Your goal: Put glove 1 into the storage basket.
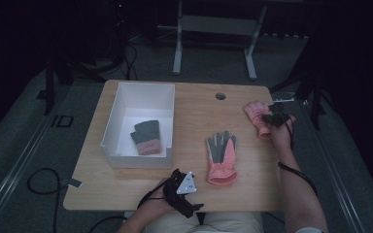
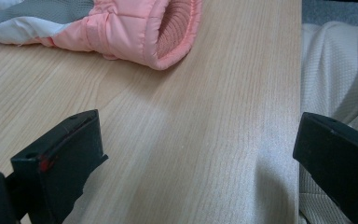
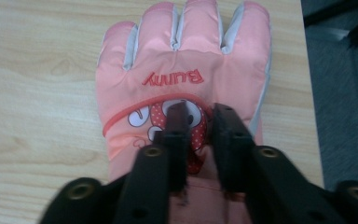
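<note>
Pink glove (image 3: 182, 88) pinched by the right tool (image 3: 199, 114) (arm outstretched); left tool (image 2: 191, 154) rests spread at the table (image 2: 177, 140) edge.

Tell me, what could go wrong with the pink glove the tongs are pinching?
The right tongs pinch only a small fold of the pink glove, so it might slip free when lifted. That glove lies close to the table's right edge, so a slip could drop it to the floor.

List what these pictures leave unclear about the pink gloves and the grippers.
- Pink glove, right gripper view: cuff hidden behind the right gripper.
- Second pink glove, left gripper view: fingers cut off by the top edge.
- Glove in the white box, high view: too small and dim for detail.
</note>
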`<state>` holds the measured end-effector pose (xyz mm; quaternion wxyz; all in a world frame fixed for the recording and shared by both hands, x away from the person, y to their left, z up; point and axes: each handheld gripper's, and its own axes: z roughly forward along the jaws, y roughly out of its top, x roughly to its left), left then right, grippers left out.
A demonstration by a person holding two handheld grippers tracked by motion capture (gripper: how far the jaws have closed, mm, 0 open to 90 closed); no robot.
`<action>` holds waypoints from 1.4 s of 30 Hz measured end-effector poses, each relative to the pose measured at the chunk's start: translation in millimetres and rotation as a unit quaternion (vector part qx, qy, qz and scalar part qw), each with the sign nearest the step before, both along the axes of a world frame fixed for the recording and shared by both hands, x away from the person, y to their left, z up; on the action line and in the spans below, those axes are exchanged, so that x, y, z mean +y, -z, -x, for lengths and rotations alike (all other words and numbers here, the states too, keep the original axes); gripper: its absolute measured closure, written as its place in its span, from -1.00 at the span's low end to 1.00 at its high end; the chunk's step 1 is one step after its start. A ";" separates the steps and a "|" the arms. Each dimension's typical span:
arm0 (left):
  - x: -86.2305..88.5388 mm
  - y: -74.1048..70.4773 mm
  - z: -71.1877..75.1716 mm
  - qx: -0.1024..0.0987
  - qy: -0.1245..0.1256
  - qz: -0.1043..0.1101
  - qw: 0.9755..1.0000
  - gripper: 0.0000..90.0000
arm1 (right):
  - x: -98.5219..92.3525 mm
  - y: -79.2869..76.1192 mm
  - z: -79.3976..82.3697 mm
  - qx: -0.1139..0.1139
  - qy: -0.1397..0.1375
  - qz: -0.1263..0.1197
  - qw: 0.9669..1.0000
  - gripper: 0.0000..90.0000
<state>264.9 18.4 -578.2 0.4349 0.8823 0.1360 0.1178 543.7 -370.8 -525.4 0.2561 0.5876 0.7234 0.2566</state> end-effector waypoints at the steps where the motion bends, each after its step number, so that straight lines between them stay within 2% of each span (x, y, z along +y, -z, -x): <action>1: 0.0 0.0 0.0 0.000 0.000 0.000 1.000 -0.97 | 0.0 0.0 0.0 0.000 0.000 0.000 1.000 0.83; 2: 0.0 0.0 0.0 0.000 0.000 0.000 1.000 -0.97 | 1.4 -0.5 -0.6 0.003 0.002 0.002 1.000 0.83; 3: 0.2 -0.1 -0.5 0.001 0.000 0.002 1.000 -0.97 | 3.5 -3.0 -1.2 0.006 0.003 0.008 1.000 0.94; 6: 0.0 -0.2 -0.3 0.000 0.003 0.000 1.000 -0.97 | 0.6 -10.4 2.4 0.001 0.017 -0.017 1.000 0.96; 9: 0.0 -0.7 -0.5 0.000 0.004 0.000 1.000 -0.97 | 3.1 -18.4 13.2 -0.009 0.020 -0.017 1.000 0.96; 11: 0.1 -0.5 -0.3 -0.001 0.003 0.002 1.000 -0.97 | 4.8 -25.0 24.6 -0.021 0.022 -0.028 0.999 0.96; 13: 0.1 -0.5 0.2 -0.001 0.003 0.000 1.000 -0.97 | 7.8 -31.6 38.6 -0.033 0.026 -0.028 0.999 0.96; 17: -0.6 -0.8 1.0 -0.004 0.003 -0.003 1.000 -0.97 | 12.6 -44.4 70.6 -0.047 0.032 -0.043 0.997 0.96; 22: -0.8 -0.9 1.2 -0.006 0.003 -0.003 1.000 -0.97 | 18.3 -56.8 111.0 -0.049 0.038 -0.064 0.996 0.96; 23: -0.7 -0.8 1.4 -0.005 0.003 -0.003 1.000 -0.97 | 19.8 -57.7 119.2 -0.050 0.035 -0.061 0.996 0.96; 24: -0.7 -0.7 1.3 -0.006 0.003 -0.004 1.000 -0.97 | 21.0 -58.3 127.0 -0.050 0.034 -0.062 0.996 0.96; 25: -0.7 -0.7 1.3 -0.006 0.003 -0.004 1.000 -0.97 | 21.0 -58.3 127.0 -0.050 0.034 -0.062 0.996 0.96; 27: -0.7 -1.1 0.9 -0.006 0.004 -0.003 1.000 -0.97 | 22.0 -57.9 142.4 -0.050 0.036 -0.072 0.995 0.96; 33: -0.4 -1.0 1.1 -0.007 0.004 -0.003 1.000 -0.97 | 30.2 -53.1 178.7 -0.053 0.032 -0.050 0.997 0.96; 37: -0.5 -1.0 0.4 -0.008 0.005 -0.002 1.000 -0.97 | 29.7 -47.9 190.0 -0.046 0.030 -0.042 0.998 0.96; 39: -0.3 -0.3 -0.1 -0.009 0.004 0.001 1.000 -0.97 | 26.3 -43.0 198.5 -0.041 0.036 -0.051 0.997 0.96; 42: 0.8 -0.1 0.1 -0.007 0.005 0.003 1.000 -0.97 | 24.2 -36.7 202.7 -0.036 0.042 -0.055 0.997 0.95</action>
